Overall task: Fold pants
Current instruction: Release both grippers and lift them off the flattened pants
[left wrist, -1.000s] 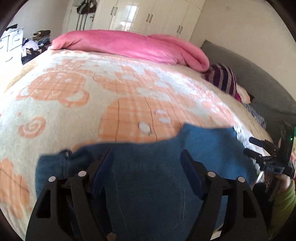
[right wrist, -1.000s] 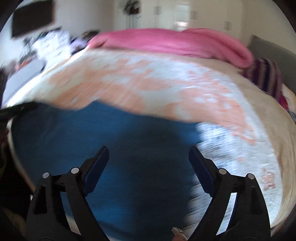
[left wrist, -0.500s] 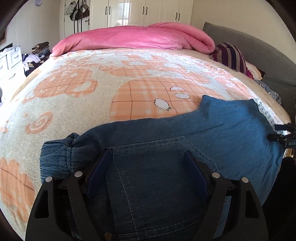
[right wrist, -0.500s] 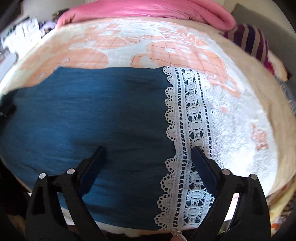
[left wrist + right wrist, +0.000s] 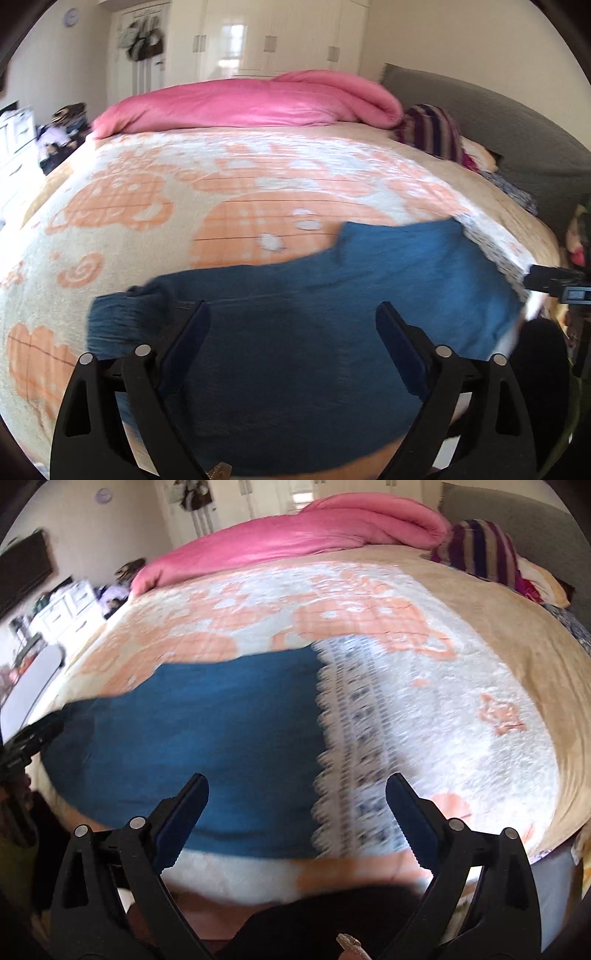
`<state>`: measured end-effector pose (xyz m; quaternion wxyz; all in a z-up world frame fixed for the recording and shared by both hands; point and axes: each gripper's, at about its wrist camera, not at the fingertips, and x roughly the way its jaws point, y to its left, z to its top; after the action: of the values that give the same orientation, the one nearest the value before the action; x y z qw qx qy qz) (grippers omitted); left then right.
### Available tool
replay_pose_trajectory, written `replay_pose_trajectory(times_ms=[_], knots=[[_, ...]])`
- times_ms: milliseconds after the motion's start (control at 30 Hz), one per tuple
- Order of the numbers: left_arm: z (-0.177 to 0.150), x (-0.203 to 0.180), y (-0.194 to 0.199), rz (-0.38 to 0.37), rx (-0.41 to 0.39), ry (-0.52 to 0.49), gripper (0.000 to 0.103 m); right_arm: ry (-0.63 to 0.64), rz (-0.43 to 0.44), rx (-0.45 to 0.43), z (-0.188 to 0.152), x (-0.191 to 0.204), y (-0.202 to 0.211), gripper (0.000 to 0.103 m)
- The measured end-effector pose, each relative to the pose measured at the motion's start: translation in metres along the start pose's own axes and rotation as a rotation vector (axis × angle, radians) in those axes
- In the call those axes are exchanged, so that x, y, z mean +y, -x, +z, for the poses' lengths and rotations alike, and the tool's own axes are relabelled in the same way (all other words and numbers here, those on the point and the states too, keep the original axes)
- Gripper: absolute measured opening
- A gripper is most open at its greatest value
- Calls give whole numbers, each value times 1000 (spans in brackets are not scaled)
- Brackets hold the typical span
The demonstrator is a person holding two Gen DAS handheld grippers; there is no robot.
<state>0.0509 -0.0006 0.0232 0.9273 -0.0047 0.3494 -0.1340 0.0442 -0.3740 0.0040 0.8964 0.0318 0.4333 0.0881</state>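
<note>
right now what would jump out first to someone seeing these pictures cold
The blue pants spread flat across the near edge of the bed, with a white lace trim along their right end. Behind them, a pink duvet is heaped along the far side of the orange-and-cream blanket. The left gripper and right gripper both hang open over the fabric, gripping nothing.
</note>
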Motion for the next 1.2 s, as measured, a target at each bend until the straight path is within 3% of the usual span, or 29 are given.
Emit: replay_pose_trajectory(times_ms=[233, 300, 367, 400, 467, 833, 1100, 1200], knots=[[-24, -41, -9, -52, 81, -96, 92, 188, 0, 86, -16, 64, -22, 91], [-28, -41, -14, -55, 105, -100, 92, 194, -22, 113, -19, 66, -28, 91], [-33, -37, -21, -40, 138, -95, 93, 163, -101, 177, -22, 54, -40, 91], [-35, -35, -25, -32, 155, -92, 93, 129, -81, 188, -24, 47, -42, 91], [-41, -27, -32, -27, 182, -78, 93, 82, -31, 174, -22, 37, -35, 91], [-43, -25, -31, -49, 176, -61, 93, 107, -49, 176, -27, 41, -30, 91], [-30, -30, -12, -75, 134, -45, 93, 27, 28, 69, -30, 27, -5, 91], [-24, -35, -1, -86, 108, -50, 94, 17, 8, 37, -28, 22, 5, 92]])
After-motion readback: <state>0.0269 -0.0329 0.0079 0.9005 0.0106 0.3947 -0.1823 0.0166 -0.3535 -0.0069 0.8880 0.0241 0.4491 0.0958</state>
